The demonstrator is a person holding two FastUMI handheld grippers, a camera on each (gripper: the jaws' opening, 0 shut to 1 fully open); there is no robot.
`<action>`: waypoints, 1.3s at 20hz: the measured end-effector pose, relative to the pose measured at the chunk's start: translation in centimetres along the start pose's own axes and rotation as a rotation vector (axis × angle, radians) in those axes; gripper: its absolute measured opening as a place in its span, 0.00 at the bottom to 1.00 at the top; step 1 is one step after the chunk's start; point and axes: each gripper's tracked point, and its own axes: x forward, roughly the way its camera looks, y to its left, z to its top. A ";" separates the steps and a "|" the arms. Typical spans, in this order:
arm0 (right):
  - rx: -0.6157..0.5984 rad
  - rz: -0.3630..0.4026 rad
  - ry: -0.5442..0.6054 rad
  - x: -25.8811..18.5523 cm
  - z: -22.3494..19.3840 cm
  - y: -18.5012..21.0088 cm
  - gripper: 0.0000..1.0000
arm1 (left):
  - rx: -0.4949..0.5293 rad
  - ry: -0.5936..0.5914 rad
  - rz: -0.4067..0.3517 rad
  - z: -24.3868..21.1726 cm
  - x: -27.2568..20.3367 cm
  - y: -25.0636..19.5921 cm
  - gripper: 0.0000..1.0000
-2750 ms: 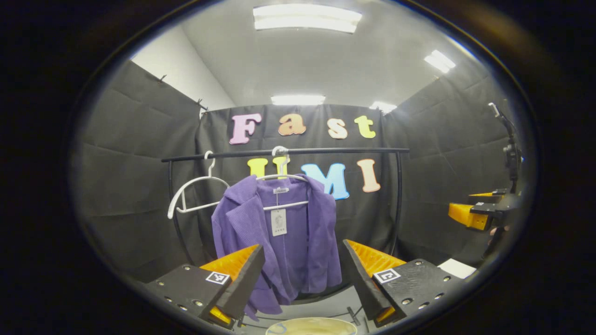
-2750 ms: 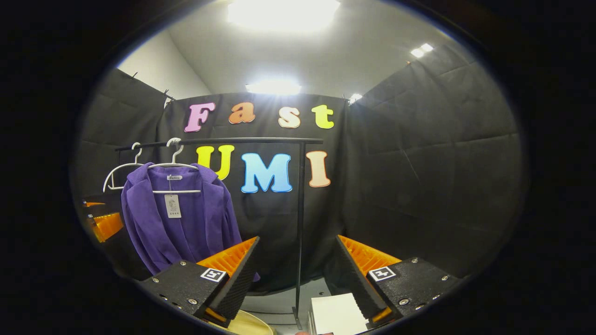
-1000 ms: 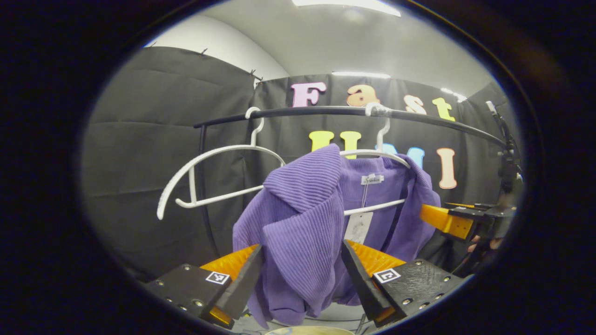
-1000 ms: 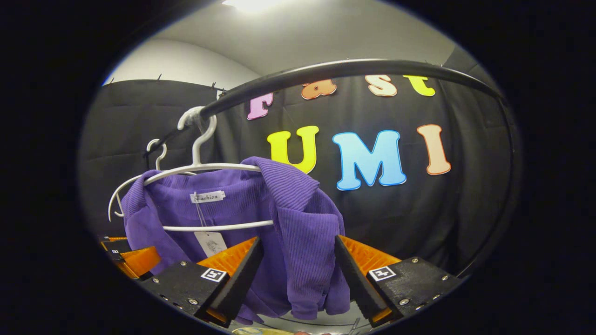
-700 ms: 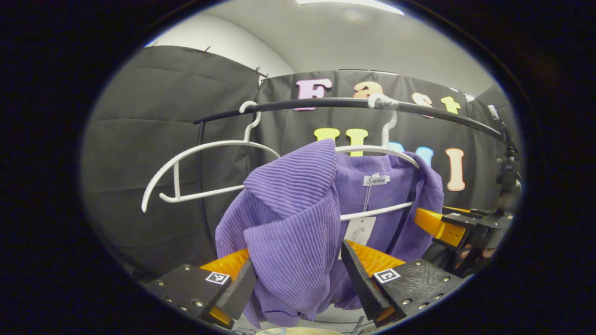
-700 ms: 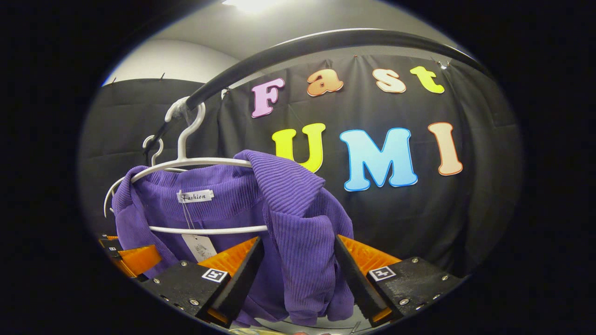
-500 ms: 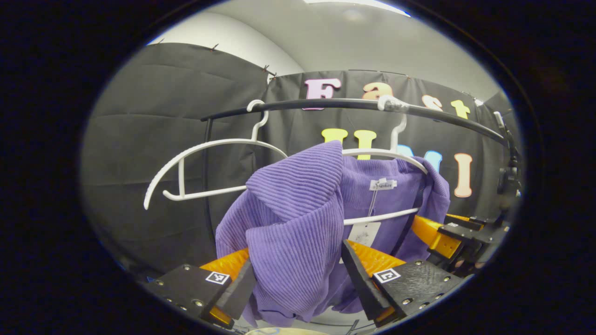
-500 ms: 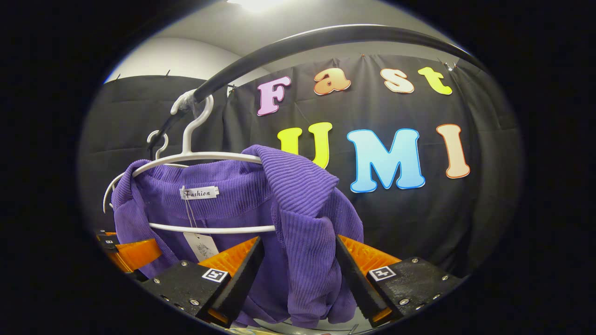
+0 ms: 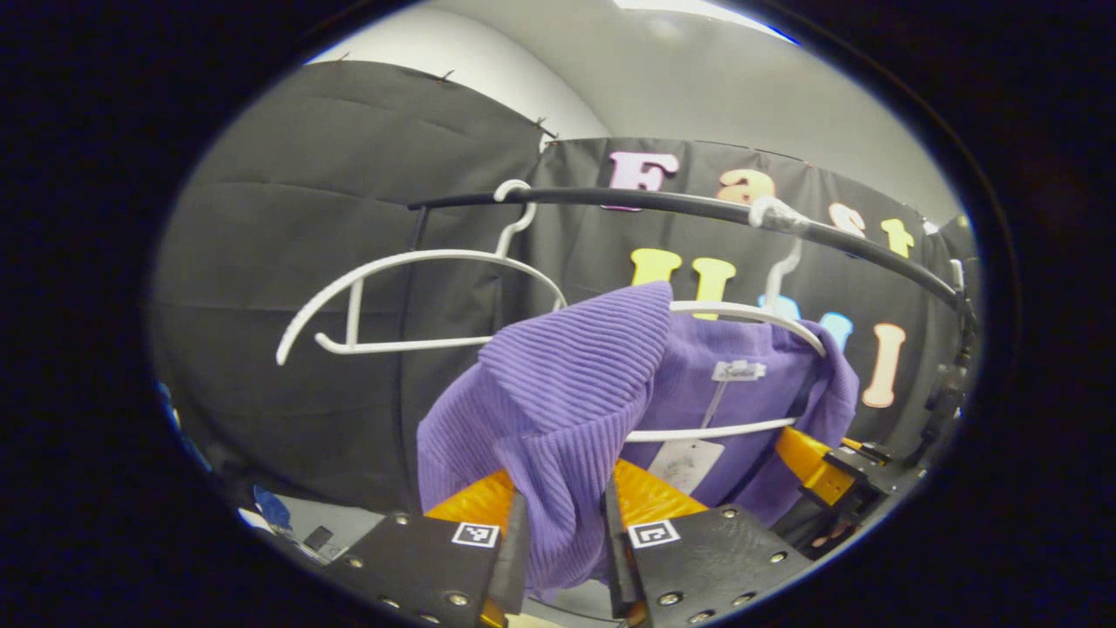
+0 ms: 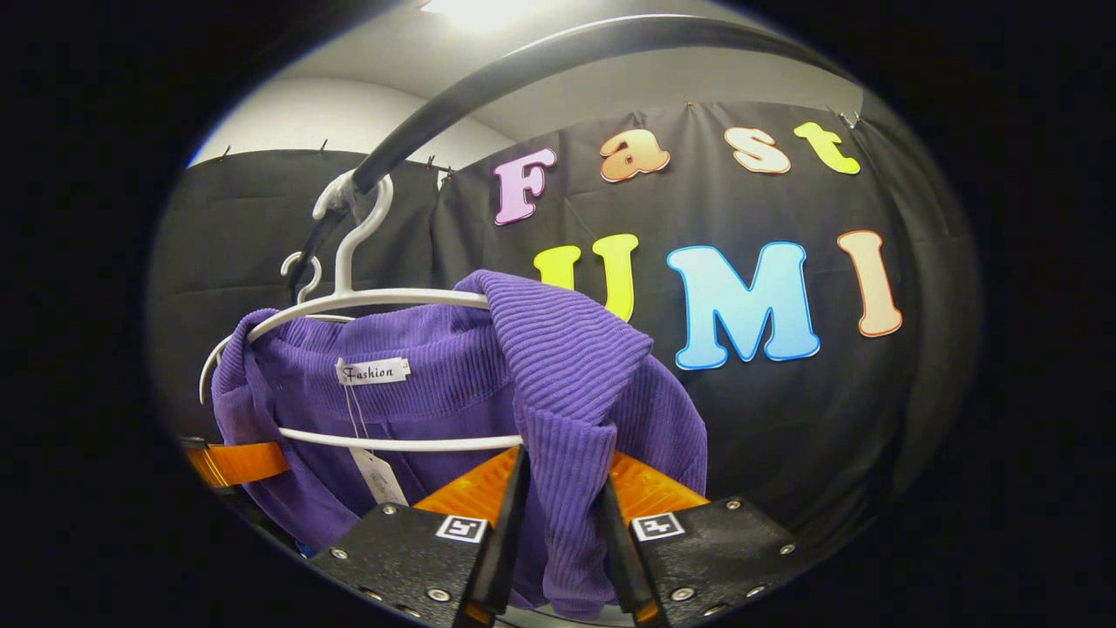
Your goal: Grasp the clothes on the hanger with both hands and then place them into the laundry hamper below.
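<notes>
Both claws have closed since half a second ago: the left claw [image 9: 562,549] and right claw [image 10: 562,545] each pinch a front fold of the purple jacket [image 10: 558,366], which hangs on its white hanger [image 10: 384,301] above them, probably ready to lift off.

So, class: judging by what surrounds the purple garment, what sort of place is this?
Probably a staged recording booth, not a home: black cloth walls, a bare clothes rail with white hangers, and the purple garment held by two claws.
</notes>
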 end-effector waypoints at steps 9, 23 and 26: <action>0.061 0.100 0.002 -0.2 0.3 -0.6 0.00 | 0.034 -0.067 -0.005 1.8 -3.3 0.6 0.02; -0.010 -0.180 -0.118 -3.0 2.9 -6.3 0.00 | 0.009 -0.253 -0.123 10.4 -7.8 4.7 0.07; -0.022 -0.235 -0.154 -3.4 4.0 -7.0 0.00 | 0.023 -0.256 -0.140 10.7 -7.2 5.6 0.02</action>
